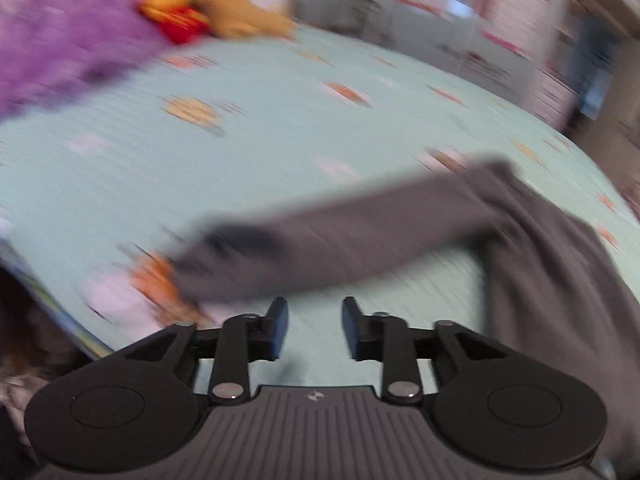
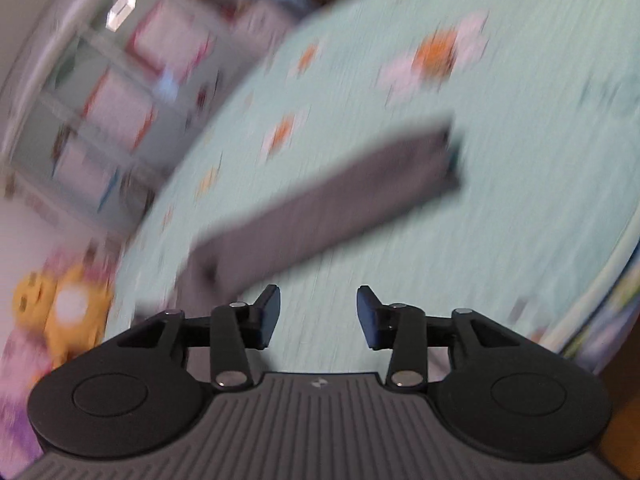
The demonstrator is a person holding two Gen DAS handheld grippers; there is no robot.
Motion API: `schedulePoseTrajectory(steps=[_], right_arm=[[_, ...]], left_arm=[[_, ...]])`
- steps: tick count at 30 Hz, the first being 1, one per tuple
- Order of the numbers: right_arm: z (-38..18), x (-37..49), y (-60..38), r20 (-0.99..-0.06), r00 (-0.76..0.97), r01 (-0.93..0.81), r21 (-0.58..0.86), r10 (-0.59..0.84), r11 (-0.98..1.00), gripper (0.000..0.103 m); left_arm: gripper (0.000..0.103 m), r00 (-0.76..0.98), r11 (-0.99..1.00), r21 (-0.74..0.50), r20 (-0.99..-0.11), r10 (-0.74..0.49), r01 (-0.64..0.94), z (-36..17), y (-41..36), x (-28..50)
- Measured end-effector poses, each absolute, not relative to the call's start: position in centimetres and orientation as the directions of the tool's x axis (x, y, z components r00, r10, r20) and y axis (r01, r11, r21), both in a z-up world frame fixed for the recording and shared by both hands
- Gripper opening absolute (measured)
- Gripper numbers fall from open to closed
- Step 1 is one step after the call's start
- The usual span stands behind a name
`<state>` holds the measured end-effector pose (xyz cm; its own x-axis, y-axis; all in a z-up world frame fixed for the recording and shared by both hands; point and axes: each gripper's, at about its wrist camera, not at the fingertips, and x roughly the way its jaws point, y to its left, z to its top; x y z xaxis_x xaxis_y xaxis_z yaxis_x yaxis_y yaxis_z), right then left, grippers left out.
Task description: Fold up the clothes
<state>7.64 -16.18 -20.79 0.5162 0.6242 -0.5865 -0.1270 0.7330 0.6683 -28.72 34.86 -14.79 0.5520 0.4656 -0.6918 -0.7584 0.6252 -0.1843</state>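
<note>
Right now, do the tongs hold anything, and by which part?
Nothing. Left tongs and right tongs are both open and empty above the bedsheet; the grey garment lies untouched.

Both wrist views look down close over the bedsheet [image 1: 280, 128], sharing the grey garment [image 2: 320, 200].

The left gripper [image 1: 315, 328] and the right gripper [image 2: 318, 316] look like matt black plastic, with ribbed dark grey bodies at the bottom of each frame and small shiny metal pivot pins [image 1: 228, 391] on the linkage arms. The grey garment [image 1: 360, 236], across the centre of both frames, is soft matt cloth with a plain, dull surface, lying on a pale mint bedsheet [image 1: 260, 140] of printed fabric that shows a fine ribbed or woven grain through the blur. At the upper left of the left wrist view a purple item [image 1: 68, 32] and a yellow-brown plush toy [image 1: 244, 0] look fuzzy and soft, though blur hides their texture.
</note>
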Motion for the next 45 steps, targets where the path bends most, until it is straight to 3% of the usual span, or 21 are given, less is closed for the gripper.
schedulePoseTrajectory(steps=[6, 8, 10, 11, 12, 16, 20, 21, 23, 26, 29, 39, 45], right_arm=[[-23.1, 6.3, -12.2, -0.597, 0.364, -0.157, 0.717, 0.715, 0.679, 0.048], [-23.6, 5.8, -10.9, -0.588, 0.321, -0.149, 0.743, 0.742, 0.653, 0.049], [-23.6, 5.1, -9.7, -0.588, 0.311, -0.173, 0.737, 0.746, 0.653, 0.047], [-23.5, 4.6, -9.2, -0.59, 0.309, -0.191, 0.73, 0.746, 0.656, 0.032], [-23.3, 4.2, -8.7, -0.591, 0.306, -0.21, 0.722, 0.746, 0.659, 0.01], [-21.7, 4.0, -8.9, -0.598, 0.38, -0.277, 0.655, 0.706, 0.703, 0.009], [-20.6, 5.2, -11.0, -0.567, 0.434, -0.255, 0.668, 0.7, 0.699, 0.025], [-20.2, 5.5, -11.6, -0.556, 0.448, -0.249, 0.674, 0.7, 0.696, 0.038], [-19.1, 6.3, -12.6, -0.505, 0.482, -0.247, 0.706, 0.716, 0.664, 0.053], [-17.5, 8.4, -11.9, -0.474, 0.51, -0.289, 0.692, 0.718, 0.662, 0.057], [-17.1, 11.9, -9.0, -0.469, 0.471, -0.362, 0.67, 0.747, 0.649, 0.069], [-17.2, 24.7, 3.5, -0.509, 0.34, -0.665, 0.465, 0.791, 0.585, 0.071], [-19.6, 31.5, 8.0, -0.569, 0.279, -0.694, 0.437, 0.773, 0.572, 0.071]], left_arm=[[0.049, 0.646, 0.755, -0.287, -0.729, 0.227, -0.589, -18.0, 30.1, -24.9], [0.049, 0.664, 0.786, -0.324, -0.734, 0.142, -0.526, -19.1, 28.5, -23.7], [0.043, 0.67, 0.797, -0.346, -0.737, 0.096, -0.495, -20.0, 27.7, -22.2], [0.019, 0.669, 0.801, -0.342, -0.737, 0.096, -0.492, -20.2, 27.6, -21.8], [0.008, 0.669, 0.8, -0.336, -0.735, 0.108, -0.498, -20.1, 27.8, -21.7], [0.011, 0.672, 0.79, -0.328, -0.727, 0.139, -0.518, -19.4, 28.9, -21.8], [0.018, 0.668, 0.793, -0.286, -0.719, 0.193, -0.538, -18.1, 30.1, -22.9], [0.026, 0.666, 0.795, -0.272, -0.716, 0.209, -0.543, -17.8, 30.4, -23.2], [0.034, 0.662, 0.798, -0.246, -0.711, 0.237, -0.55, -17.2, 30.7, -23.6], [0.04, 0.659, 0.812, -0.22, -0.71, 0.247, -0.541, -16.9, 30.2, -22.8], [0.041, 0.657, 0.824, -0.194, -0.709, 0.257, -0.532, -16.7, 29.8, -22.0], [0.043, 0.567, 0.868, -0.039, -0.771, 0.289, -0.495, -17.8, 28.0, -19.3], [0.05, 0.517, 0.862, 0.012, -0.796, 0.315, -0.507, -17.8, 28.7, -18.1]])
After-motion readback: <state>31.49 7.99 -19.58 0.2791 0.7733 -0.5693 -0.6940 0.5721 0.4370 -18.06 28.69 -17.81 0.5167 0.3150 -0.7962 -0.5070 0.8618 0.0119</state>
